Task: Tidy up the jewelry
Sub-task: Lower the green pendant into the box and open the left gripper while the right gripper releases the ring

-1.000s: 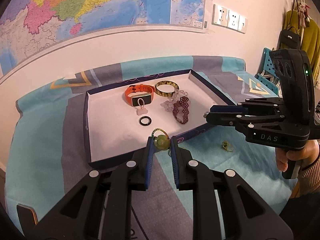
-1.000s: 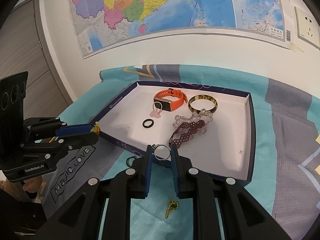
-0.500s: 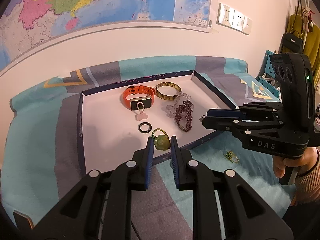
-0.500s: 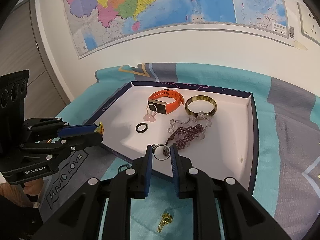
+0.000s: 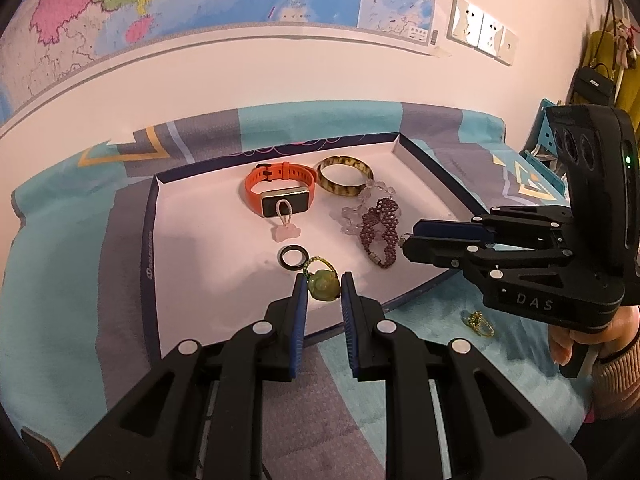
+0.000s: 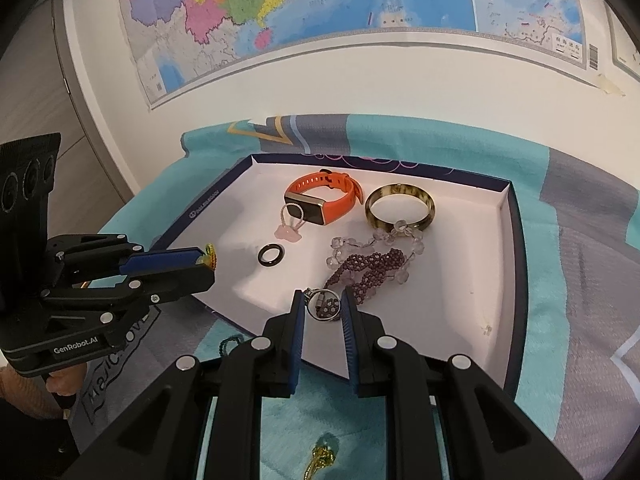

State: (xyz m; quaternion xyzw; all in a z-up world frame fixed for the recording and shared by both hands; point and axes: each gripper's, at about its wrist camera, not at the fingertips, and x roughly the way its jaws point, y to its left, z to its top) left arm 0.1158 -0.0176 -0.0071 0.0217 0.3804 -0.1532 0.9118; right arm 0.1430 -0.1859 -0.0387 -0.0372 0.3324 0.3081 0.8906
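Tray [image 5: 154, 216] nearer; pendant [image 5: 323, 286] between tongs [image 5: 323, 289]

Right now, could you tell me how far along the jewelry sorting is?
Well along. Already in the tray: the orange watch, bangle, black ring, pink charm and beaded bracelets. In hand: the left gripper holds a green pendant, the right gripper a silver ring, both over the tray. Left: a gold piece on the cloth.

Both loaded grippers, left [image 5: 323, 288] and right [image 6: 322, 305], have advanced over the tray [image 5: 192, 240].
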